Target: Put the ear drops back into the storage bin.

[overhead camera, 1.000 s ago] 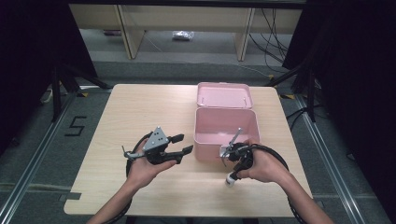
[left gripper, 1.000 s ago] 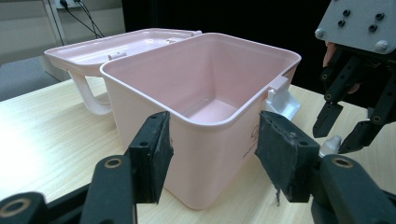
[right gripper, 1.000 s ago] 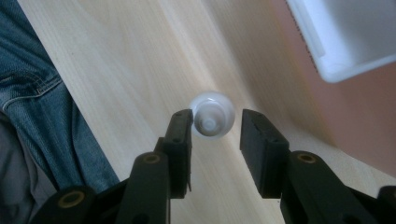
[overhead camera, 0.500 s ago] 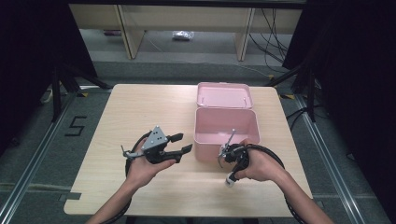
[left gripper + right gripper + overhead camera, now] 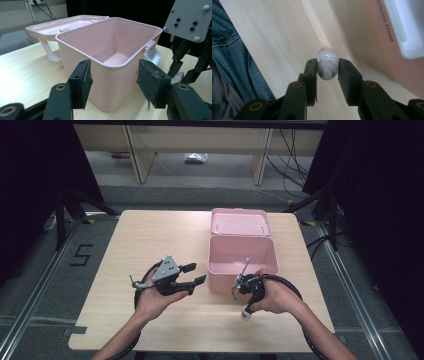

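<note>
Since a second ago my right gripper (image 5: pixel 245 314) has swung so that its jaws point down at the table and back toward me, just in front of the open pink plastic box (image 5: pixel 242 262), while my left gripper (image 5: pixel 195 273) has barely shifted. In my right gripper view the jaws are clamped on a small white rounded bottle (image 5: pixel 326 64), held just above the pale wooden table (image 5: pixel 150 235). My left gripper's jaws stand apart with nothing between them, aimed at the near wall of the box. Its hinged pink lid (image 5: pixel 240 222) lies folded back behind it, and the inside looks bare. I judge the pick-up done; putting the bottle into the box, and perhaps closing the lid, seems left.
</note>
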`<state>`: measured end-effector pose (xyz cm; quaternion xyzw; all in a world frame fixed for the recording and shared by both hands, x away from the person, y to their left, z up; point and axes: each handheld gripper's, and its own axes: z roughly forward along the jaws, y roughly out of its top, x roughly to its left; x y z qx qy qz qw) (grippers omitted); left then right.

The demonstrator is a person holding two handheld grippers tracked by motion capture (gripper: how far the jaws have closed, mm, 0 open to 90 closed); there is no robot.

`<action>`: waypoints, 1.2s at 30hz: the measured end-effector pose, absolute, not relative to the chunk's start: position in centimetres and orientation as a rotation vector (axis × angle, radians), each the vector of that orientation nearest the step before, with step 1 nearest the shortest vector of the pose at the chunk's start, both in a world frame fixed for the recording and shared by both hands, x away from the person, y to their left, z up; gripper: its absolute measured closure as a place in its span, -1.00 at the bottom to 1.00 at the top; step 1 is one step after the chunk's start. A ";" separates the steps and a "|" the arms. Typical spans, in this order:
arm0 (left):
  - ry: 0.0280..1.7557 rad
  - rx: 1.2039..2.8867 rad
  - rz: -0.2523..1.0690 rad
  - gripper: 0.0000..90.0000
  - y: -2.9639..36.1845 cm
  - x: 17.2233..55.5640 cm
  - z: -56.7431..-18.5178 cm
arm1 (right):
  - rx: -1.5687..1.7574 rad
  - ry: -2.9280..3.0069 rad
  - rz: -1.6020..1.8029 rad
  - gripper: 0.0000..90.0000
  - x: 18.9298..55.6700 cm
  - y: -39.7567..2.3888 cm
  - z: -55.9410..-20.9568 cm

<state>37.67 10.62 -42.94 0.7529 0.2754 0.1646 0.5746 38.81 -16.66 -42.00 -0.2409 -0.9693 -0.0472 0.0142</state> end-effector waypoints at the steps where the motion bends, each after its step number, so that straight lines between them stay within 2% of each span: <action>1: 0.645 1.765 0.385 -0.02 10.6 37.7 -42.9 | -0.745 -3.022 -0.143 0.57 38.8 -16.6 -42.0; 23: 0.639 1.778 0.379 -0.02 10.4 37.6 -43.1 | -0.707 -3.057 -0.107 0.58 38.5 -16.3 -42.0; 30: 0.638 1.783 0.380 -0.02 10.5 37.6 -43.1 | -0.664 -3.071 -0.133 0.49 38.7 -16.5 -42.3; 36: 0.637 1.782 0.379 -0.02 10.4 37.6 -43.1 | -0.671 -3.075 -0.127 0.55 38.7 -16.3 -42.3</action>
